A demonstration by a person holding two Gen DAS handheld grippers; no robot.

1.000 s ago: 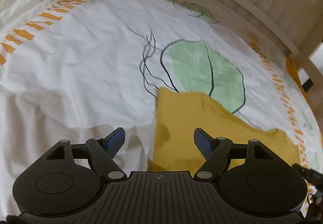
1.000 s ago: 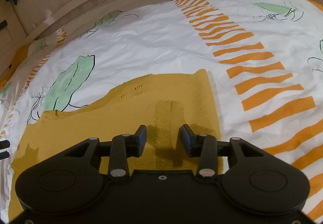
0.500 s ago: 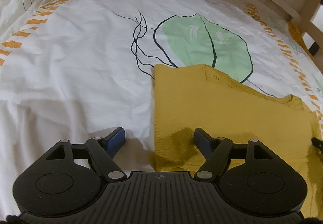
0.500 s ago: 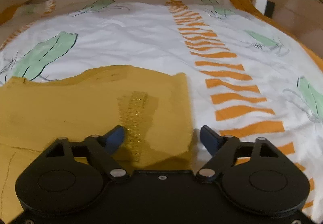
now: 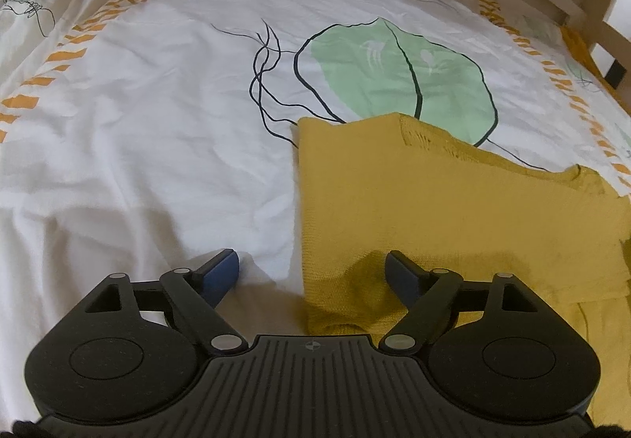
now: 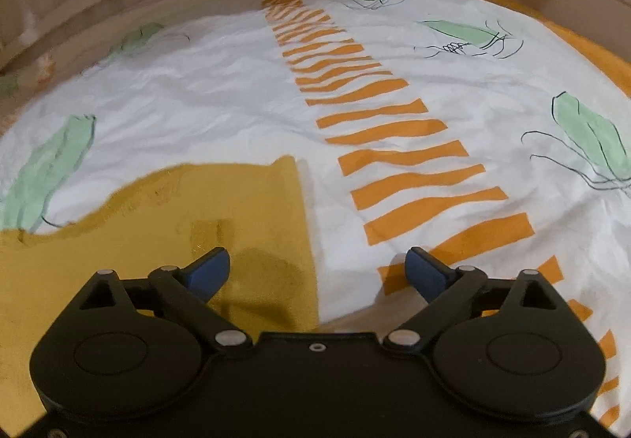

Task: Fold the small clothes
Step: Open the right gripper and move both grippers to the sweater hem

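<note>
Currently both grippers angle downward: left gripper (image 5: 311, 270) and right gripper (image 6: 317, 268) jaws opening, each straddling a yellow garment (image 5: 434, 201) edge, unclamped.

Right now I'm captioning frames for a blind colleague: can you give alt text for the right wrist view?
The right gripper, its jaws opening and gripping nothing, straddles the right edge of a mustard-yellow knitted garment lying flat on a bed. The white bedsheet shows orange stripes and green leaves.
</note>
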